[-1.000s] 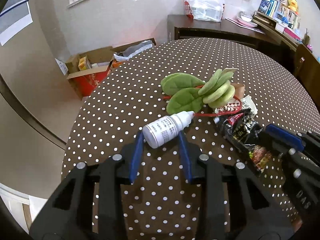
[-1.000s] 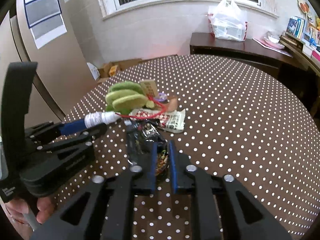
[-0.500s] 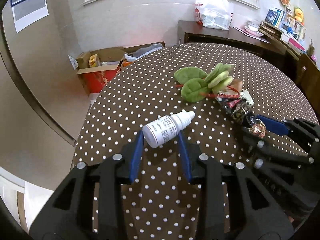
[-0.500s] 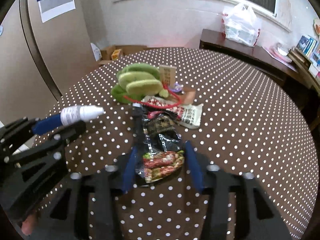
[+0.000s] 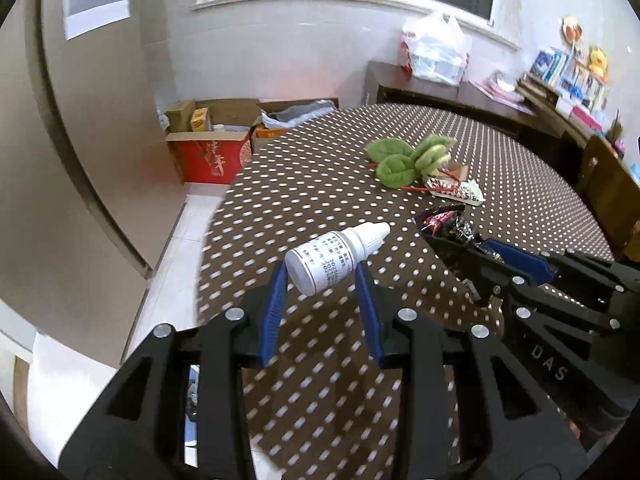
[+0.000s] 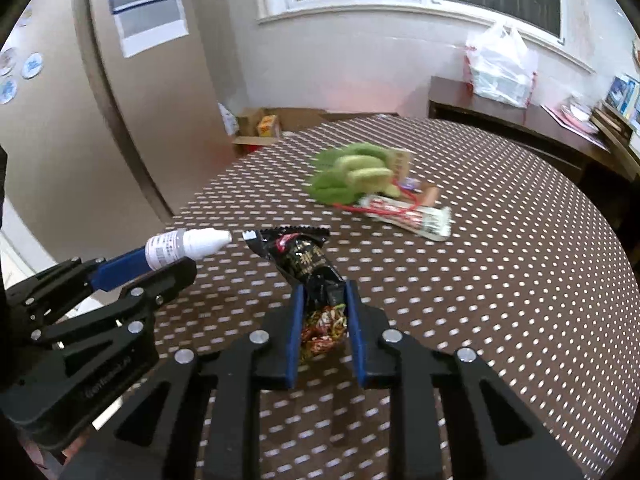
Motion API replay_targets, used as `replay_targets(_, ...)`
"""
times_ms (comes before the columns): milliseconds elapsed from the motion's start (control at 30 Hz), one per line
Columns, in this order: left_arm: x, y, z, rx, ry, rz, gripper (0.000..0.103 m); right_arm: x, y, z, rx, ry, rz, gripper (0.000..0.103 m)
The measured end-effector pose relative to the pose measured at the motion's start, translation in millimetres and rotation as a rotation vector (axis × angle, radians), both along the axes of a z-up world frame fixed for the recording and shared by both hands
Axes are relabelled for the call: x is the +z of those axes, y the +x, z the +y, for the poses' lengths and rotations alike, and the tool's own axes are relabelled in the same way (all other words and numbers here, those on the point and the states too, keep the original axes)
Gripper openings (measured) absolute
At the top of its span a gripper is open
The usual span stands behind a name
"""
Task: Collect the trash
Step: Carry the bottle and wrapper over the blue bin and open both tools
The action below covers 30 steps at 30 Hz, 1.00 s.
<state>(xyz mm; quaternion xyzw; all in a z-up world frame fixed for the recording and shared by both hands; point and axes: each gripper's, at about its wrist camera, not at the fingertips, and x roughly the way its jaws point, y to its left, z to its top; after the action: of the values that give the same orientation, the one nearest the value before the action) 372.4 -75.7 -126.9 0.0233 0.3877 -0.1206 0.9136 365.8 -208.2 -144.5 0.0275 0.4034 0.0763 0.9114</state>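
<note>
Both tools point forward and steeply down over the round dotted table (image 5: pixel 320 184), side by side. The left gripper (image 5: pixel 322 280) is clamped on one small white dropper bottle (image 5: pixel 336 258), gripped at its base with the capped tip aimed away, clear of the tabletop. The right gripper (image 6: pixel 322 300) has its jaws closing on one black snack wrapper (image 6: pixel 308 268) (crumpled, with a red-and-yellow printed lower part); the pads press its sides, and it appears lifted, though motion blur makes this uncertain. Farther back on the table lie one green plush toy (image 5: pixel 408 158) and one white-and-red wrapper (image 6: pixel 412 216), just beside each other.
</note>
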Motion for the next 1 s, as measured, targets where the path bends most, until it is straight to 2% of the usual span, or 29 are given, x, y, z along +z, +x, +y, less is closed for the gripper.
replay_targets(233, 6.6, -37.7, 69.6, 0.091, -0.067, -0.007, 0.034, 25.3, -24.8, 59.0, 0.108, 0.042, -0.043, 0.021)
replay_targets(367, 2.9, -63.1, 118.7, 0.187, -0.073, -0.025, 0.034, 28.2, -35.7, 106.7, 0.185, 0.071, -0.043, 0.021)
replay_targets(500, -9.8, -82.1, 168.5, 0.271, -0.096, -0.003, 0.034, 25.2, -43.1, 155.8, 0.264, 0.084, -0.028, 0.021)
replay_targets(800, -51.9, -104.2, 260.1, 0.471, -0.053, 0.079, 0.034, -3.9, -49.2, 265.3, 0.411, 0.090, 0.035, 0.021)
replay_targets(1000, -78.8, -99.8, 292.0, 0.532, -0.039, 0.136, 0.035, -38.0, -44.6, 321.5, 0.455, 0.063, 0.073, 0.021)
